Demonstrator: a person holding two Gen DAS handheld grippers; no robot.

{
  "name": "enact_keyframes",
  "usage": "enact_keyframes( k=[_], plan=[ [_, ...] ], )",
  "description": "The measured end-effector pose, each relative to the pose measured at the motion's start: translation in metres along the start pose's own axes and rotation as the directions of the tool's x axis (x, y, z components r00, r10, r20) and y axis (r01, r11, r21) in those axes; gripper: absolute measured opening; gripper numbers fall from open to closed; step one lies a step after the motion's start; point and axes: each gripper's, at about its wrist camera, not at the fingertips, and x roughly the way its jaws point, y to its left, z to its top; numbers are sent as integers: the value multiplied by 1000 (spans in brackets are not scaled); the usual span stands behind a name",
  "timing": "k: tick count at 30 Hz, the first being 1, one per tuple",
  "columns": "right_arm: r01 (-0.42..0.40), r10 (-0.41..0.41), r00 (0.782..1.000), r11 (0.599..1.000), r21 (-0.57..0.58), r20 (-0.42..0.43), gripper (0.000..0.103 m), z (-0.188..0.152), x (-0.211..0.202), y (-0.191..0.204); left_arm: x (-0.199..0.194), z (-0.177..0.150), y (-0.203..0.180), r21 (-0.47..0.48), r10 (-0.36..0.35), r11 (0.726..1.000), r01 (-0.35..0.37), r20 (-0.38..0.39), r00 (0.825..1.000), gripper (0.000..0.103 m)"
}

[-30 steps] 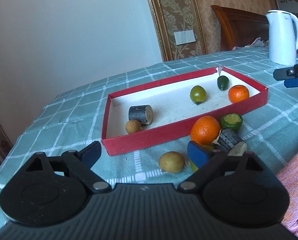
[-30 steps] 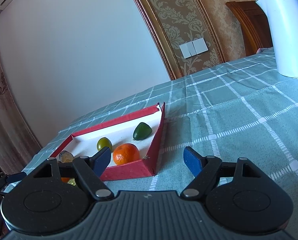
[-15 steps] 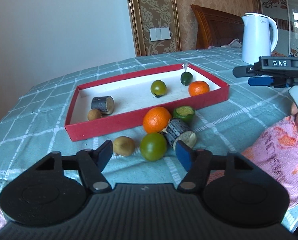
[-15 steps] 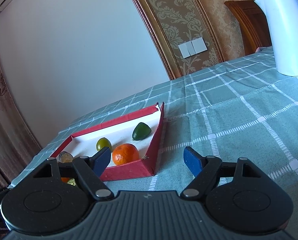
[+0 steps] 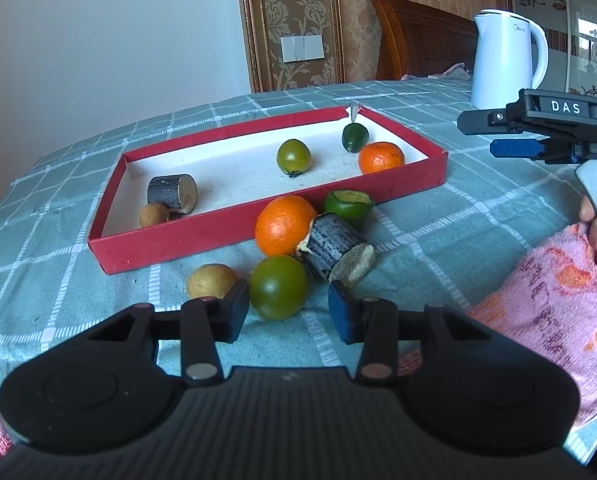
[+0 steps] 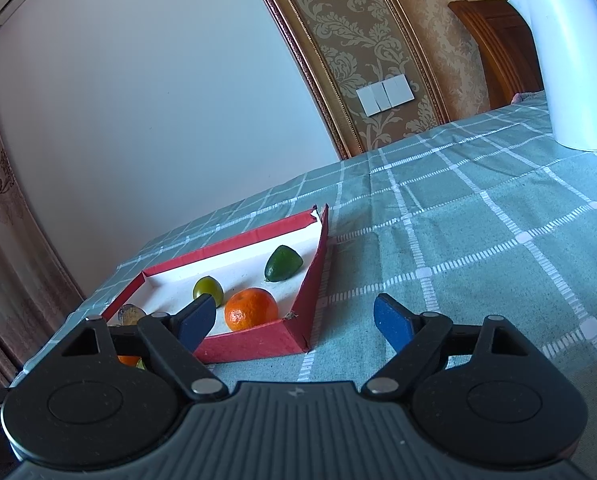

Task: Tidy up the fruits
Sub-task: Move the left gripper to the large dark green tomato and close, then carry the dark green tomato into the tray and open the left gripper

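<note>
Closing the left tongs (image 5: 286, 312) on the green tomato (image 5: 278, 287) lying on the cloth (image 5: 438, 216) near the red tray (image 5: 234, 232), not squeezing yet, right tongs (image 6: 294, 322) opening, empty; next, squeeze softly and lift into the tray.

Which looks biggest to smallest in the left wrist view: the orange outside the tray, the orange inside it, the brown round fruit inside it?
1. Orange outside the tray, though it sits nearer the camera.
2. Orange inside the tray.
3. Brown round fruit, clearly smallest.
</note>
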Motion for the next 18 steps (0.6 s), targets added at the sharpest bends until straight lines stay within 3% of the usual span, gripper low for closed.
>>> enact_keyframes(
  k=[5, 9, 14, 18],
  plan=[
    [2, -2, 1000, 1000, 5, 0, 86, 0, 0, -1, 0, 1, -6, 19, 6, 1000, -7, 9, 1000, 38],
    [4, -4, 1000, 1000, 7, 6, 86, 0, -1, -1, -5, -3, -3, 11, 15, 1000, -15, 18, 1000, 29],
    [5, -5, 1000, 1000, 8, 9, 86, -1, -2, 0, -12, -5, 1, -14, 31, 999, -31, 22, 999, 29],
    [5, -5, 1000, 1000, 8, 10, 86, 0, -2, 0, -27, -2, 0, -5, 42, 999, -41, 67, 997, 29]
  ],
)
